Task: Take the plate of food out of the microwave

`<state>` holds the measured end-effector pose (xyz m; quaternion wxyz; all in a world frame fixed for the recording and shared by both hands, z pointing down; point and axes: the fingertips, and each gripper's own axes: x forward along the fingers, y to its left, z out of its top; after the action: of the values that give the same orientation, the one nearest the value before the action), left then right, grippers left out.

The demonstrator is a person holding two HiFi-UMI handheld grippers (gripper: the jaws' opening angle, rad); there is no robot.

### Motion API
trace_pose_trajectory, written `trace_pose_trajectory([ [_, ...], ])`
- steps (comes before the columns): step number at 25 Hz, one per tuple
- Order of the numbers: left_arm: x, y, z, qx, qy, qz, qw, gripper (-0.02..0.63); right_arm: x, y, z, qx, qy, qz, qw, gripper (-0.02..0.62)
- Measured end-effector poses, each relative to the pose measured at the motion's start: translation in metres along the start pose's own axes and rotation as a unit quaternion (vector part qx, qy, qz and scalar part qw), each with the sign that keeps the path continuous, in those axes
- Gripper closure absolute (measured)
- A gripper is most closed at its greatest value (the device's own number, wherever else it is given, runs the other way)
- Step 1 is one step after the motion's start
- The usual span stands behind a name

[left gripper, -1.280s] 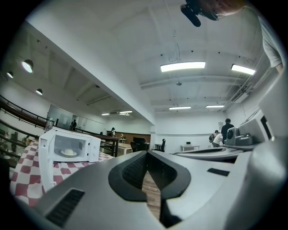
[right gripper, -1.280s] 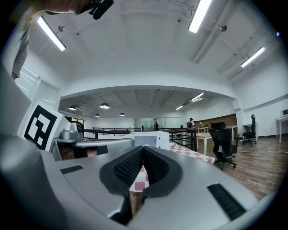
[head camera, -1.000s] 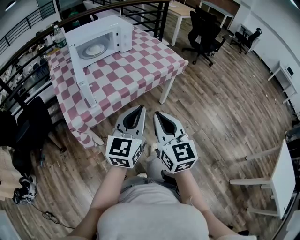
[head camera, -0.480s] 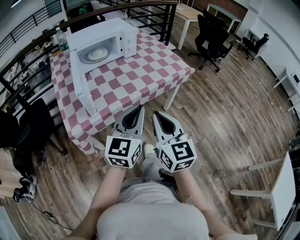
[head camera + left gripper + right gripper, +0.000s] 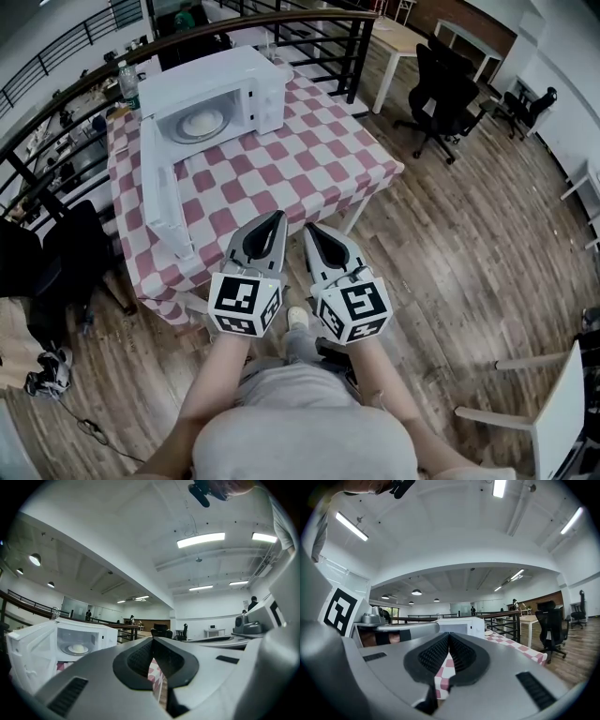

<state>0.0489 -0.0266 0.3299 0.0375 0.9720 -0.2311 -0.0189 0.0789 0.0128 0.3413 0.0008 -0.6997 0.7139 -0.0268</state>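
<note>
A white microwave stands at the far left of a table with a red-and-white checked cloth. Its door hangs wide open towards me. Inside lies the plate of food, a pale mound on a white plate; the left gripper view also shows that plate. My left gripper and right gripper are side by side at the table's near edge, pointing level at the table. Both are shut and hold nothing, well short of the microwave.
A black railing runs behind the table, with a water bottle by the microwave. Black office chairs and white desks stand to the right on the wooden floor. A dark chair sits left of the table.
Both grippers have moved forward together towards the table, and their tips now reach its near edge. The table and microwave look nearer. The jaws stay shut.
</note>
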Motion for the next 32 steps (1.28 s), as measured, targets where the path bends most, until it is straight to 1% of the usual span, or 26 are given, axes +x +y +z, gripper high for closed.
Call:
trace_pose_trajectory([
  [8, 0.060, 0.027, -0.003, 0.001, 0.006, 0.024, 0.9997, 0.603, 0.051, -0.047, -0.002, 0.004, 0.007, 0.023, 1.000, 0.569],
  [17, 0.114, 0.060, 0.002, -0.001, 0.002, 0.069, 0.9976, 0.603, 0.106, -0.084, 0.005, 0.004, 0.010, 0.063, 0.998, 0.569],
  [24, 0.135, 0.081, 0.002, 0.002, 0.004, 0.101, 0.9949, 0.603, 0.137, -0.101, 0.006, 0.012, 0.011, 0.090, 0.996, 0.569],
  [32, 0.146, 0.109, -0.008, 0.005, 0.017, 0.131, 0.9912, 0.603, 0.170, -0.101, 0.000, 0.023, 0.011, 0.117, 0.993, 0.569],
])
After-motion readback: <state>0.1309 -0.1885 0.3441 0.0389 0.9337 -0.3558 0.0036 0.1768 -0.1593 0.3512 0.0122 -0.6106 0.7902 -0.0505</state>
